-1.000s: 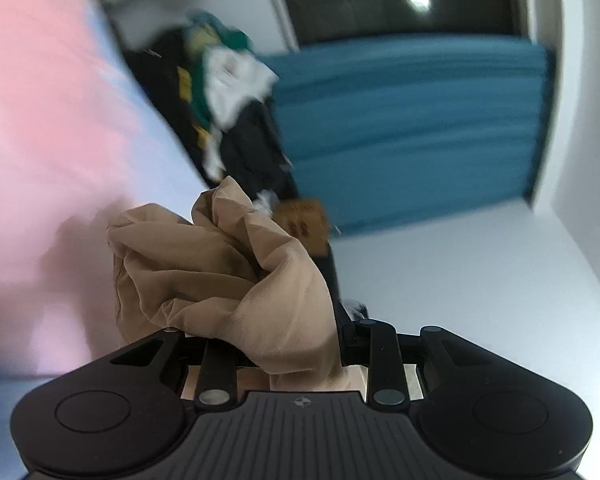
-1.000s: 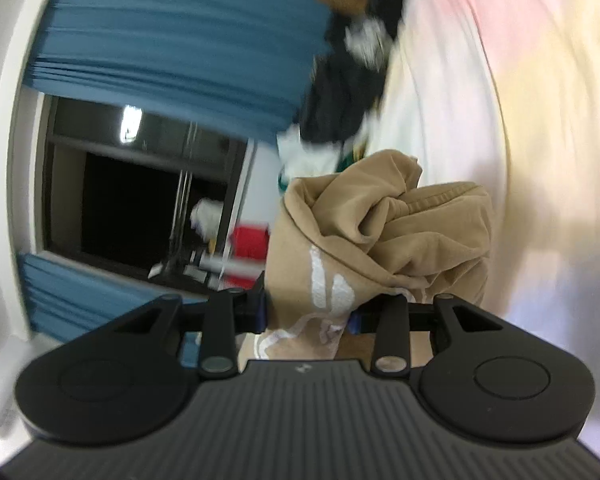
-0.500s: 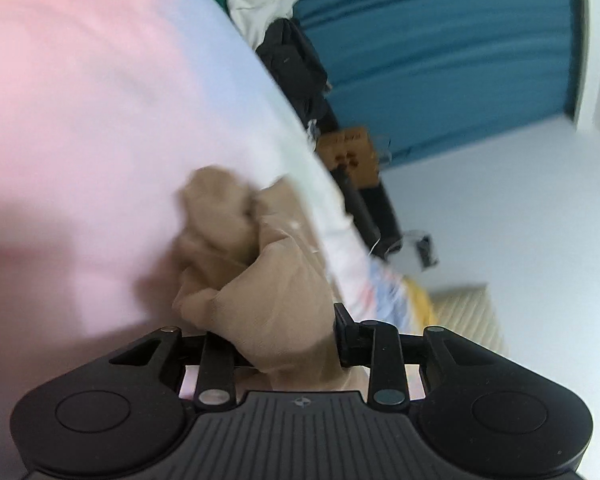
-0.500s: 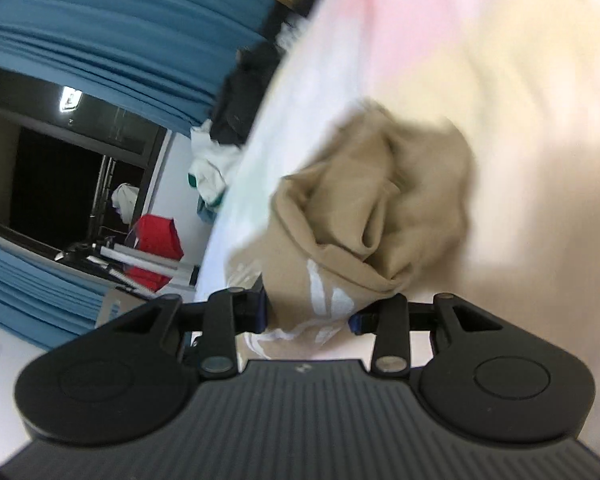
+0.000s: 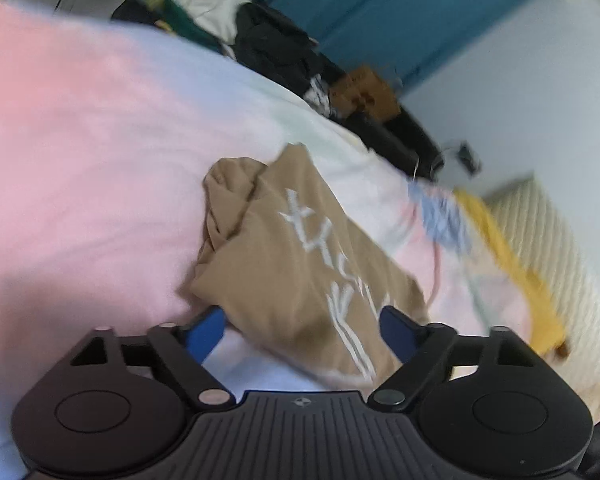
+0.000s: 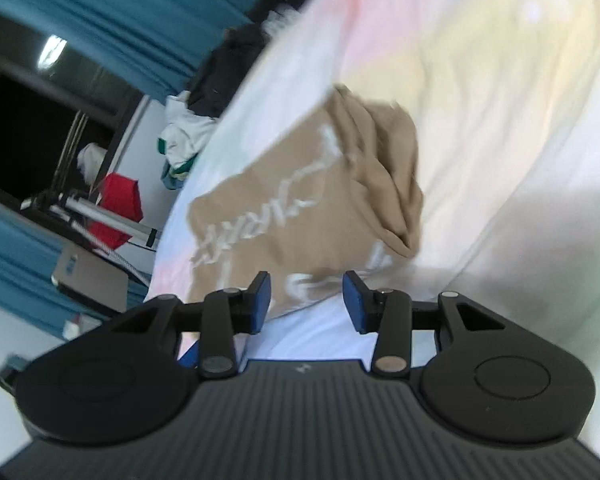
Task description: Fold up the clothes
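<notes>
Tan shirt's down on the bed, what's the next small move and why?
Probably regrip an edge and spread it flat. The tan shirt lies bunched on the pastel bedsheet; the left gripper, jaws just opened, and right gripper hold nothing.

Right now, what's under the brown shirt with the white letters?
The brown shirt lies crumpled on a pastel bedsheet, pink and pale blue around it. The sheet directly beneath is covered, so anything lying there is hidden.

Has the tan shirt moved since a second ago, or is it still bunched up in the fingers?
Yes. The tan shirt has come down onto the pastel bedsheet and lies spread there, print up. The left gripper has just been opening and no longer clamps it.
</notes>
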### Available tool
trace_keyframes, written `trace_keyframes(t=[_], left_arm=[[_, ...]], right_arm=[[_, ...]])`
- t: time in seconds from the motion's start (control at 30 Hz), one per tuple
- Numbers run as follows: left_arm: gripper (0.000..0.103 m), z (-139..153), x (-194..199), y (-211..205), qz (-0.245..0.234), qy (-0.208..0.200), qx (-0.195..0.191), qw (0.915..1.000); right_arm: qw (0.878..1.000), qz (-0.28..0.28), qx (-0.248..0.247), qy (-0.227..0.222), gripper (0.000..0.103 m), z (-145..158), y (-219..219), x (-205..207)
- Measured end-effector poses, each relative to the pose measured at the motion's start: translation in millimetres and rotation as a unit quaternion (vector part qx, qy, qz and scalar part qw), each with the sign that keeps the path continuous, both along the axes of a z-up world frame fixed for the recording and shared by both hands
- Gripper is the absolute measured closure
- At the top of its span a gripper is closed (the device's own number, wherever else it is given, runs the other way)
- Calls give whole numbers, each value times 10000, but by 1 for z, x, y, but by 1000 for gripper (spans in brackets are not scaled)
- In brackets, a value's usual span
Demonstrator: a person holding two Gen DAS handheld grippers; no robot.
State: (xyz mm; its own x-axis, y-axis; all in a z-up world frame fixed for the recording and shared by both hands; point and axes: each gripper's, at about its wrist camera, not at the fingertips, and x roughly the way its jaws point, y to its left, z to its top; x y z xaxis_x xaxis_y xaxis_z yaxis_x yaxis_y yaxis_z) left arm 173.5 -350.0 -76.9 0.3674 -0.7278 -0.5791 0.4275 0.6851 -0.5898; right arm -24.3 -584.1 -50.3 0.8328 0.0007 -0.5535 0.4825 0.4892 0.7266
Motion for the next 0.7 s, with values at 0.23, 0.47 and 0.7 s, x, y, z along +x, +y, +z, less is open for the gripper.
trace_keyframes(t=[0.23, 0.47, 0.7], left_arm=[[2, 95, -62, 36, -150, -1038, 412, 9936], [0, 160, -156, 96, -223, -2011, 696, 9768], [0, 173, -235, 138, -162, -2914, 893, 9523]], right_arm=[[9965, 81, -779, -302, 35, 77, 34, -34], [9829, 163, -1788, -418, 23, 128, 89, -74], [9668, 372, -2487, -453, 23, 142, 143, -117]])
